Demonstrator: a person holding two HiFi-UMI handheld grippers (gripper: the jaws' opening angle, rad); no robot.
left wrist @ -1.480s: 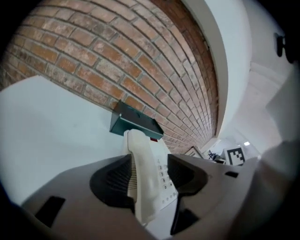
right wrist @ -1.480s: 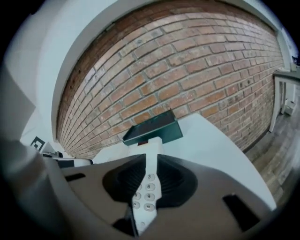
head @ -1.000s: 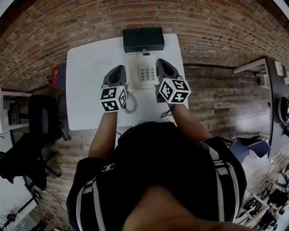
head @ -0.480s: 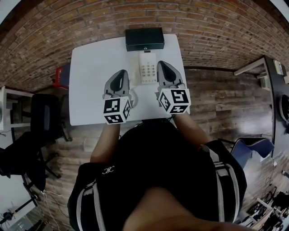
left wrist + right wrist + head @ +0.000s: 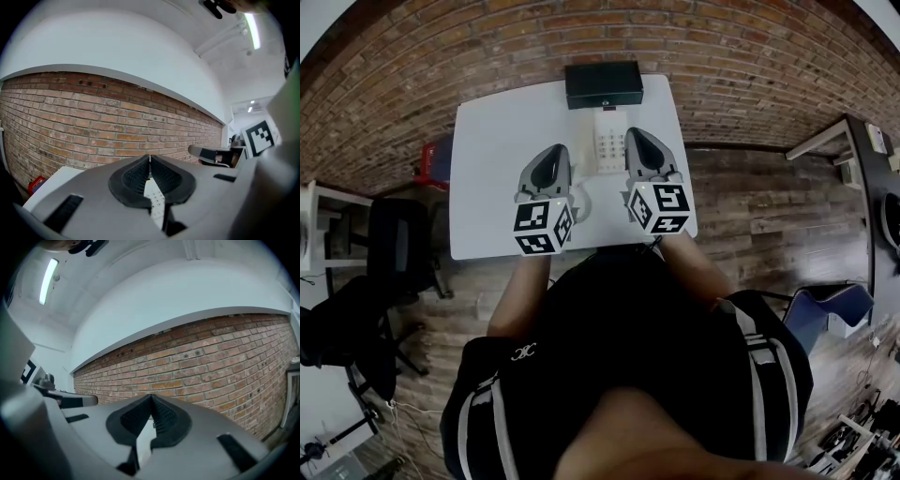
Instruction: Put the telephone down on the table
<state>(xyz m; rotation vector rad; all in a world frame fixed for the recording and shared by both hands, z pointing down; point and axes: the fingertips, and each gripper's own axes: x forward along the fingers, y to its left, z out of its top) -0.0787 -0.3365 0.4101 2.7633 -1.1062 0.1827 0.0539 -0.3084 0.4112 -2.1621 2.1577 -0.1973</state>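
The white telephone [image 5: 607, 142] lies flat on the white table [image 5: 497, 178], its keypad up, with its coiled cord [image 5: 580, 202] trailing toward the near edge. My left gripper [image 5: 552, 150] hovers just left of it, shut and empty. To the right of the phone, my right gripper [image 5: 636, 133] is shut on nothing too. In the left gripper view the closed left gripper [image 5: 150, 160] points at the brick wall, and a strip of the telephone's keypad [image 5: 154, 200] shows below the tips. The right gripper [image 5: 151, 397] also faces the wall with its black pads together.
A black box [image 5: 603, 84] stands at the table's far edge, just beyond the phone. A brick wall [image 5: 487, 47] rises behind it. A red object [image 5: 436, 161] and a dark office chair [image 5: 394, 253] sit left of the table on the wooden floor.
Both grippers have drawn back toward me and risen, away from the telephone. The telephone stays on the table.
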